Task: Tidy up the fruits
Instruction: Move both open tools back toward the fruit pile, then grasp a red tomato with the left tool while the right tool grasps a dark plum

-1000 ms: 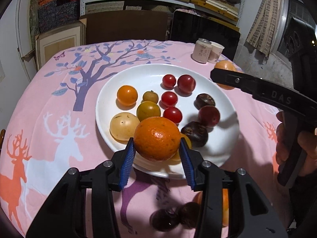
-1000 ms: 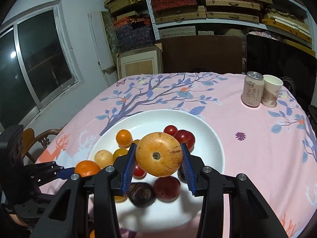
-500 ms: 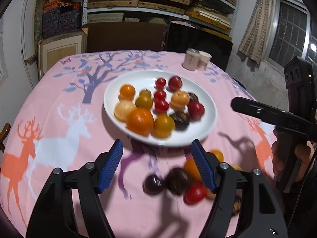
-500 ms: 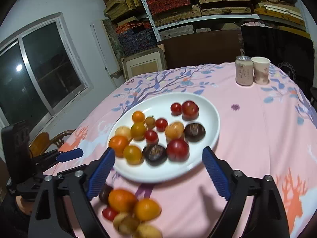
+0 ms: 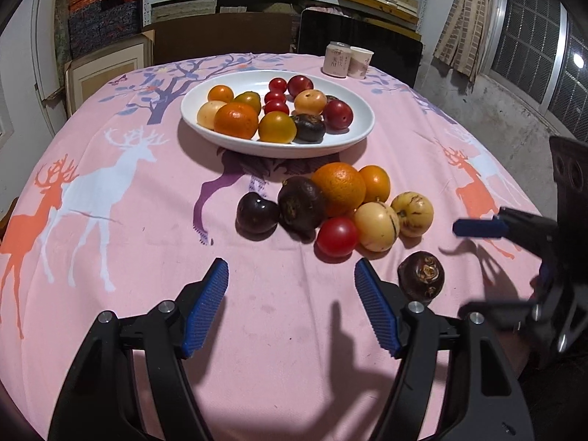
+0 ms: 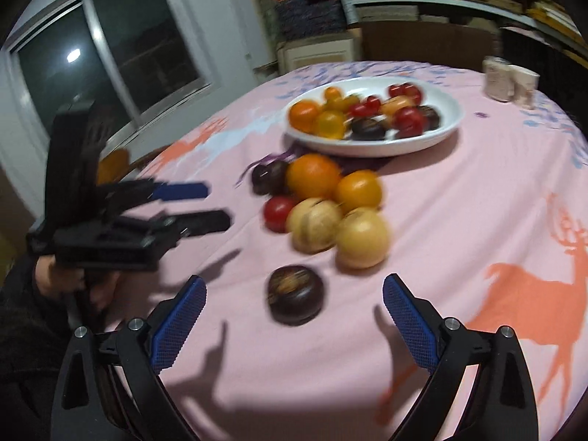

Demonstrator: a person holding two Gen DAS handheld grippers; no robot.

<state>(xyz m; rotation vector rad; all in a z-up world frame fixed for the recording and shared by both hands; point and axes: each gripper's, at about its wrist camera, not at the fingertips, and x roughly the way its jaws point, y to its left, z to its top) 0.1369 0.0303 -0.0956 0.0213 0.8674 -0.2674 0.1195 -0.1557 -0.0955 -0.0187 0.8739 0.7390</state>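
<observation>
A white plate (image 5: 352,136) (image 6: 446,125) holds several fruits: oranges, red tomatoes, yellow and dark ones. A loose pile lies on the pink cloth nearer me: a big orange (image 5: 339,188) (image 6: 312,176), a small orange (image 5: 375,183), dark fruits (image 5: 300,202), a red tomato (image 5: 337,236) and two pale yellow fruits (image 5: 376,226) (image 6: 362,238). One dark fruit (image 5: 420,281) (image 6: 296,294) lies apart, just ahead of my right gripper (image 6: 294,312). My left gripper (image 5: 292,301) is open and empty, short of the pile. The right gripper is open and empty too.
A can (image 5: 337,59) and a paper cup (image 5: 360,61) stand beyond the plate. The right gripper shows at the right in the left wrist view (image 5: 477,228); the left one shows at the left in the right wrist view (image 6: 183,191). Shelves and boxes stand behind the table.
Both grippers let go of their fruits, an orange and a yellow fruit, onto the plate. They opened and drew back toward the near table edge, over the loose pile.
</observation>
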